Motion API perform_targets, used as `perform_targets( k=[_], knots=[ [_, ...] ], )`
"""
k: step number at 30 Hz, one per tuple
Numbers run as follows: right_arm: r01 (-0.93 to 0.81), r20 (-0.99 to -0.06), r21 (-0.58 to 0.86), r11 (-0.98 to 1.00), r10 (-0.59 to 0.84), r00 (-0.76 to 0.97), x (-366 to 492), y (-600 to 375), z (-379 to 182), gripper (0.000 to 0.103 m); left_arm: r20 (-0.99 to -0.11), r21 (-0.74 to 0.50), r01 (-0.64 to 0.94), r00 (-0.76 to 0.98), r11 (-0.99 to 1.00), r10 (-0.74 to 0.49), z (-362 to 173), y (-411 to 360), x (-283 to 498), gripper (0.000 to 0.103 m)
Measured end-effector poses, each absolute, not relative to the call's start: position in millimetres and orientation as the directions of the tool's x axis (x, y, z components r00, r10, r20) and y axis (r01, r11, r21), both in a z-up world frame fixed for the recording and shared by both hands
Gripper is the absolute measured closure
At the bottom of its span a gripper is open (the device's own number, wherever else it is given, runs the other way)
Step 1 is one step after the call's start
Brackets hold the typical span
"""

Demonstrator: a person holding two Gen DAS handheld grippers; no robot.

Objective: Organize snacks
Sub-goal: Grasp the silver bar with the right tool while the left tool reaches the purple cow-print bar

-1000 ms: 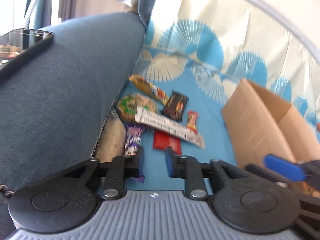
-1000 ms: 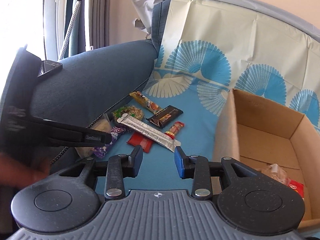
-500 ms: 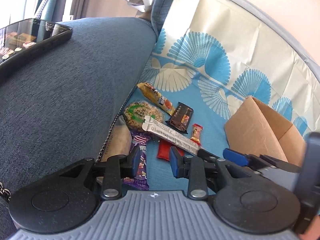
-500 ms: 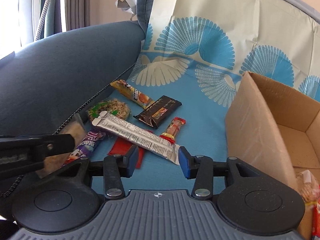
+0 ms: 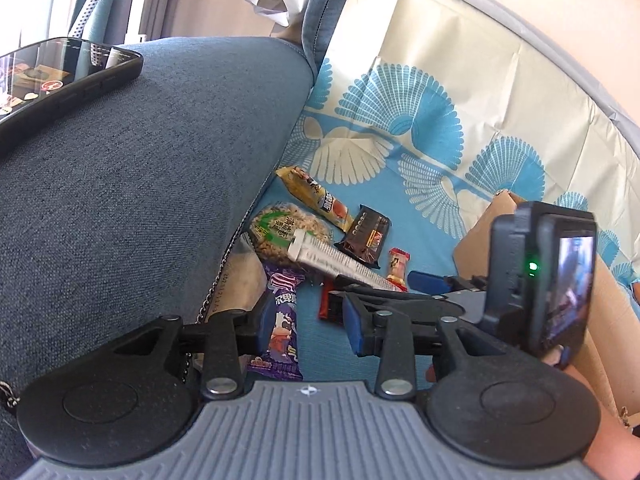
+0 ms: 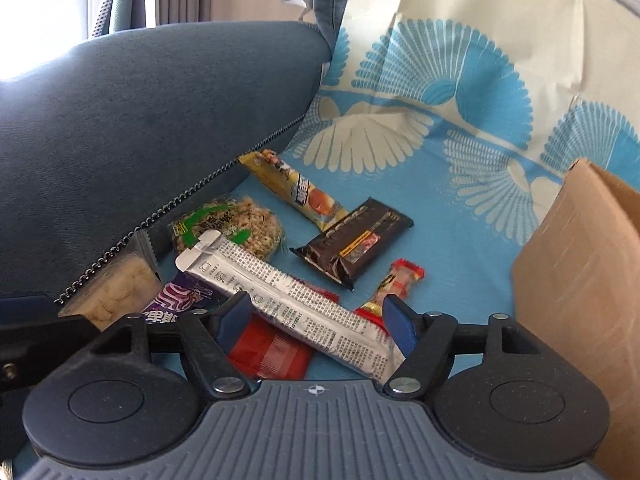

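Down on the blue patterned sofa cover (image 6: 460,240), I've got my right tongs (image 6: 316,320) opening wide, straddling the long silver foil snack stick (image 6: 288,304), pads not touching it. It lies slanted across a flat red packet (image 6: 272,352). My left tongs (image 5: 306,320) are opening too, with the purple wrapped candy bar (image 5: 284,320) between the jaws, pads clear of it. Just beyond sit a round green-labelled rice cake (image 6: 228,226) and a dark brown chocolate bar (image 6: 356,240). Brown cardboard box (image 6: 576,280) stands at right.
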State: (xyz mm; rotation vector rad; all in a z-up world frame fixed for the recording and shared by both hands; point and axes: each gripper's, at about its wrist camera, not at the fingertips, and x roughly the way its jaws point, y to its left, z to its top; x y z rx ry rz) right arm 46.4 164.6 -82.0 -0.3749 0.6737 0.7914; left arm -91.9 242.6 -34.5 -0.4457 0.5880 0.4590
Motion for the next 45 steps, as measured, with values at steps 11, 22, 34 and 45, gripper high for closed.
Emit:
perform_targets(
  k=[11,22,34,45],
  knots=[
    [-0.784,-0.706,-0.022,0.62,0.546,0.451,50.4,166.8,-90.1,0.035,-0.613,-0.261,-0.525,0.739,0.81,0.281,-33.9,242.5,-91.7,0.061],
    [-0.794,-0.668,-0.037,0.606,0.576,0.471,39.5,153.3,-65.8,0.096,-0.604,-0.272,-0.521,0.747,0.809,0.278,-33.1,241.1,-94.9,0.06],
    [-0.723,-0.775,0.125,0.679,0.522,0.356,-1.3,92.7,-38.1,0.095,-0.65,-0.199,-0.538,0.698,0.819,0.301,-34.0,237.0,-85.4,0.061],
    [-0.705,-0.783,0.188,0.684,0.537,0.313,-37.8,39.7,-54.7,0.095,-0.783,-0.067,-0.578,0.536,0.813,0.317,-61.5,244.9,-45.8,0.069]
  ],
)
